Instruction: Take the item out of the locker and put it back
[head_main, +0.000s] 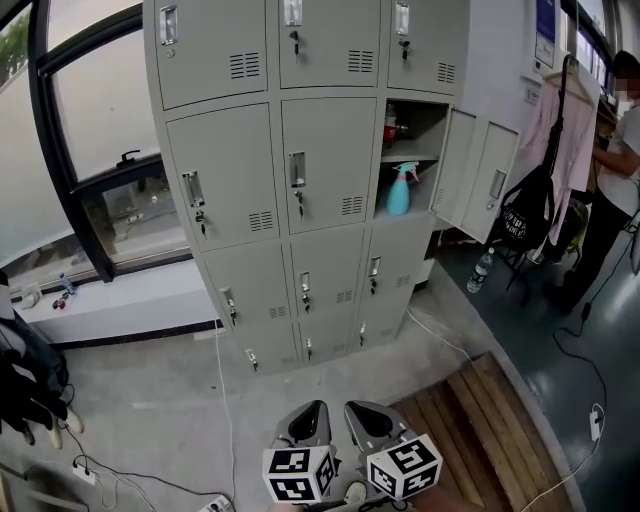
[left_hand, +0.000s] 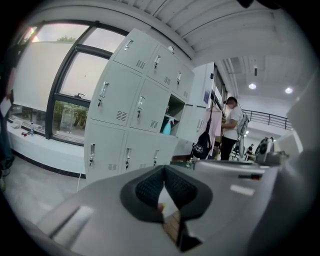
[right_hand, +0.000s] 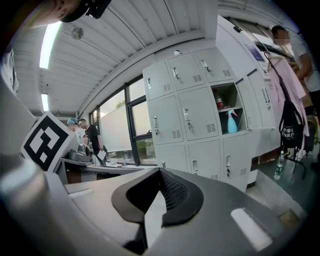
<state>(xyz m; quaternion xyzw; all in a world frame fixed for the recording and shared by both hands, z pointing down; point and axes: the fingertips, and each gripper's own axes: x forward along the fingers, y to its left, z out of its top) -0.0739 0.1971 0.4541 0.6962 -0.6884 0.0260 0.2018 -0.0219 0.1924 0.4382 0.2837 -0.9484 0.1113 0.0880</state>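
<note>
A grey bank of lockers (head_main: 300, 170) stands ahead. One compartment in its right column is open, its door (head_main: 458, 165) swung to the right. Inside, a blue spray bottle (head_main: 400, 190) stands on the lower shelf and a red item (head_main: 390, 128) on the upper one. The bottle also shows in the left gripper view (left_hand: 166, 128) and the right gripper view (right_hand: 232, 122). My left gripper (head_main: 310, 415) and right gripper (head_main: 365, 415) are side by side at the bottom of the head view, well short of the lockers. Both are shut with nothing between their jaws.
A person (head_main: 615, 180) stands at the far right beside a hanging pink garment (head_main: 565, 130) and a black bag (head_main: 525, 215). A water bottle (head_main: 480, 272) stands on the floor. Wooden planks (head_main: 490, 430) lie at right, cables (head_main: 220, 400) cross the floor, and a window (head_main: 100, 150) is at left.
</note>
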